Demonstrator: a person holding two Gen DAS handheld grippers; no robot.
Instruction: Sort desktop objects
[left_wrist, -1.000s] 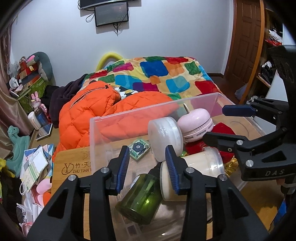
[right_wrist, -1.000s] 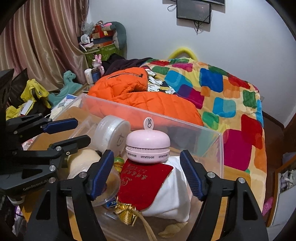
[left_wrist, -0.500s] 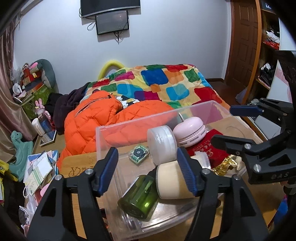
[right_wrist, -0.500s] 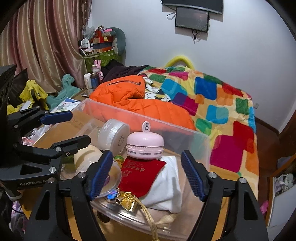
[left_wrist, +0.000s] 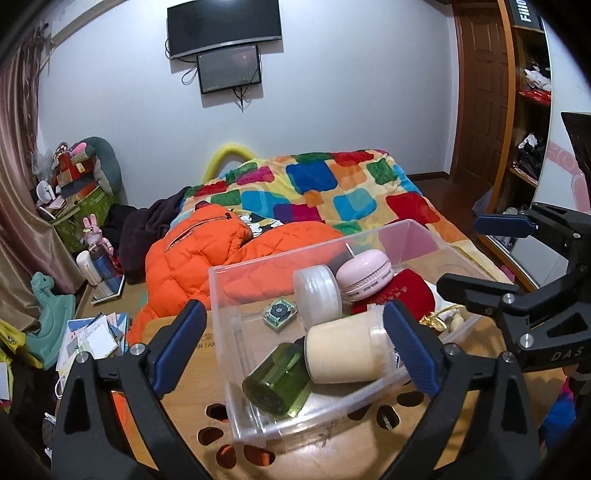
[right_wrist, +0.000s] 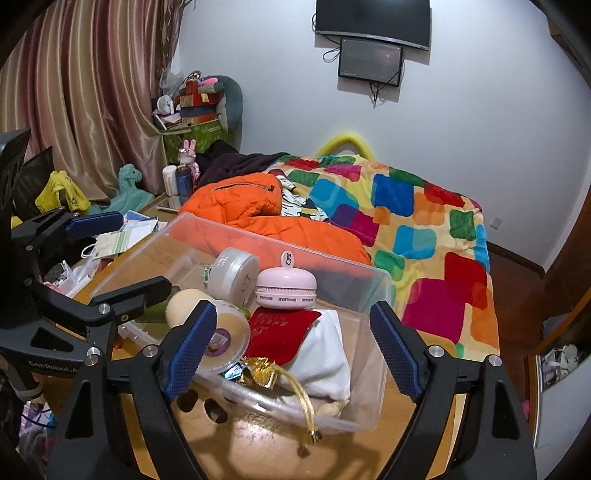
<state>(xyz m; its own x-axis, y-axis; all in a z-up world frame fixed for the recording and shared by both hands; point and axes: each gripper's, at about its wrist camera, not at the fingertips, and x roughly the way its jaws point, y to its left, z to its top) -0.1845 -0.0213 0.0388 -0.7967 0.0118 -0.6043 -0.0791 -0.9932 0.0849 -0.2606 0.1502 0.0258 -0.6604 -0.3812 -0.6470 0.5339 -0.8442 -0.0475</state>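
Observation:
A clear plastic bin (left_wrist: 221, 295) on the wooden table holds a green bottle (left_wrist: 277, 384), a cream jar (left_wrist: 343, 354), a white round jar (left_wrist: 317, 291), a pink round gadget (left_wrist: 364, 273) and a red pouch (left_wrist: 402, 291). My left gripper (left_wrist: 293, 308) hangs above the bin's near-left end, its jaws opening wide, with nothing pressed between them. My right gripper (right_wrist: 292, 308) stands open above the bin's near-right end, over the red pouch (right_wrist: 280, 328), a white cloth (right_wrist: 325, 362) and the pink gadget (right_wrist: 286, 288). It holds nothing.
The table (left_wrist: 184, 369) has cut-out holes along its near edge. Papers (left_wrist: 92, 332) lie at the left. Behind the bin lie an orange jacket (left_wrist: 192, 254) and a bed with a chequered blanket (left_wrist: 332, 192). Shelves and a door stand at the right.
Both grippers have drawn back and up from the bin. The left jaws have spread from narrow to wide, and the right jaws have widened a little. The bin's contents lie as before.

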